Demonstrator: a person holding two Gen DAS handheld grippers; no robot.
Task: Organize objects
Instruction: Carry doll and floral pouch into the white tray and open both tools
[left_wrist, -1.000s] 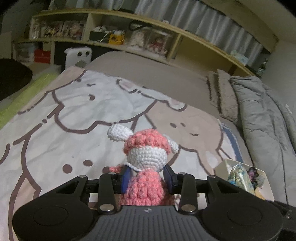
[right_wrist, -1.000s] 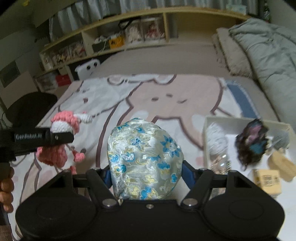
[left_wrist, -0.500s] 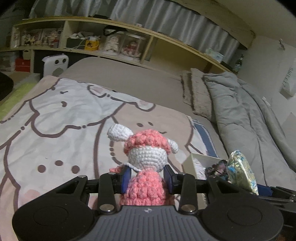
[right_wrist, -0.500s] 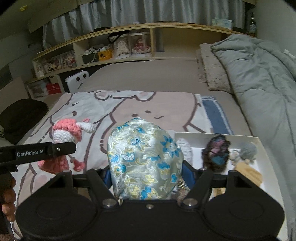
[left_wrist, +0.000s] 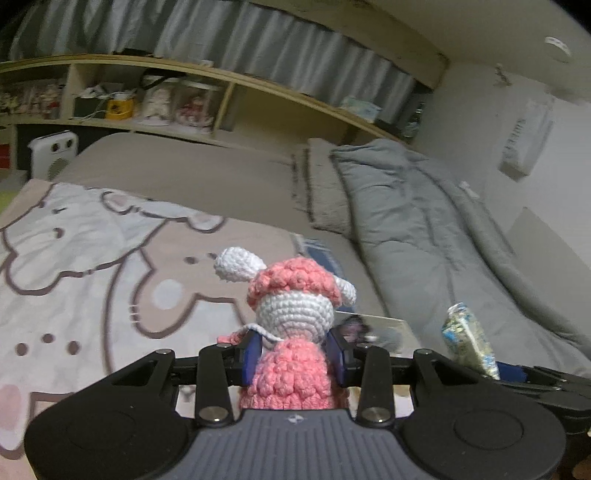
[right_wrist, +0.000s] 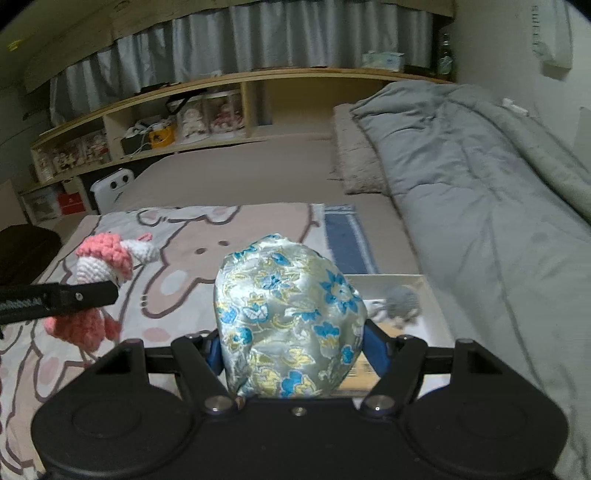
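I've got the left gripper (left_wrist: 293, 360) clamped on the crochet doll (left_wrist: 291, 332) and the right gripper (right_wrist: 293, 349) squeezing the brocade pouch (right_wrist: 288, 317), both held above the blanket's right edge so they can drop into the white box (right_wrist: 434, 314).

Upright crochet doll (left_wrist: 293, 332), floral pouch (right_wrist: 288, 317)

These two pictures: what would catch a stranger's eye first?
A pink crochet doll clamped in the left gripper, held above a cartoon blanket. Next, a shiny blue-flowered pouch gripped in the right gripper, in front of a white box of small things, beside a grey duvet.
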